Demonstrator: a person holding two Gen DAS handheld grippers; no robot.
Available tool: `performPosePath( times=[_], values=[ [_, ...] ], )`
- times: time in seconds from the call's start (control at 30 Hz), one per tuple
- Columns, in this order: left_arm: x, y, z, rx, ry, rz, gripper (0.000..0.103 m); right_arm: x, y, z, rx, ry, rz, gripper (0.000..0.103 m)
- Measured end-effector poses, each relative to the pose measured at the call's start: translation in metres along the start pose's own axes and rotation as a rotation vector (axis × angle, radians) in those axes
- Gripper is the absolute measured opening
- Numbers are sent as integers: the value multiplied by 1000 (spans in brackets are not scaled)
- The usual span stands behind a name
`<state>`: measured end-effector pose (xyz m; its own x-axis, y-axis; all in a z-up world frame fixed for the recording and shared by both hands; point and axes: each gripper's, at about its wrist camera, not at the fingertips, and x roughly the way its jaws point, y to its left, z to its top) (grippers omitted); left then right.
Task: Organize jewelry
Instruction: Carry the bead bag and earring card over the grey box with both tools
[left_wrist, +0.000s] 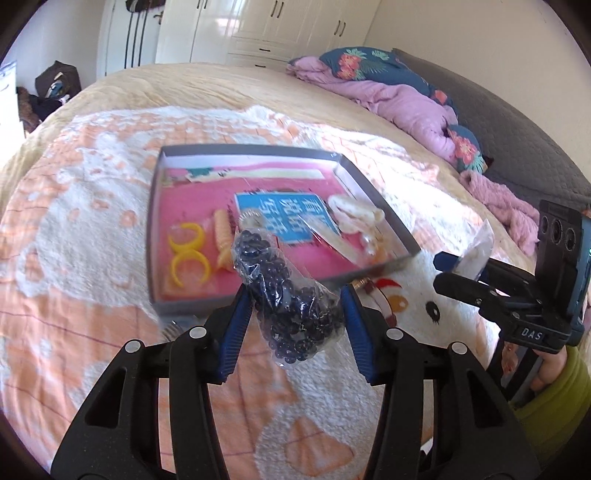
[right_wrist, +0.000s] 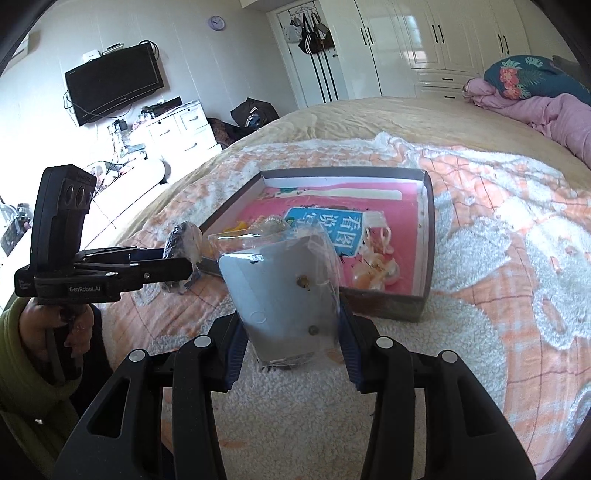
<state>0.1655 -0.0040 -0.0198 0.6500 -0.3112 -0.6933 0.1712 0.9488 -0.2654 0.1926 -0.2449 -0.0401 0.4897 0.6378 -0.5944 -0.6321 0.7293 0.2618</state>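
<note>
Left tool (left_wrist: 295, 295) around bead bag (left_wrist: 291, 299)

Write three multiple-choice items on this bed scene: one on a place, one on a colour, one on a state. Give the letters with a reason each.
1. Where do the yellow rings lie?
A. on the pillow
B. inside the shallow box, on its pink lining
C. on the floor

2. What colour are the beads in the clear bag between the left gripper's fingers?
A. dark blue to black
B. red
C. white

3. What is the right gripper doing?
A. hanging with nothing in it
B. pressing on the box wall
C. holding a clear packet with a pale card of earrings

Answers: 1 B, the rings rest at the left end of the box floor. 2 A, the left wrist view shows dark, glossy beads. 3 C, the packet stands clamped between both blue fingers in the right wrist view.
</note>
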Motion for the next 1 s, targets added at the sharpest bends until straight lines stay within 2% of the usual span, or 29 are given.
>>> performPosePath(
  times=[0.47, 1.0],
  values=[
    [-5, 16, 29, 6, -45, 23, 41, 12, 21, 36, -59, -28, 7, 42],
    [18, 16, 51, 45, -19, 27, 41, 24, 19, 61, -64, -47, -3, 42]
  ],
)
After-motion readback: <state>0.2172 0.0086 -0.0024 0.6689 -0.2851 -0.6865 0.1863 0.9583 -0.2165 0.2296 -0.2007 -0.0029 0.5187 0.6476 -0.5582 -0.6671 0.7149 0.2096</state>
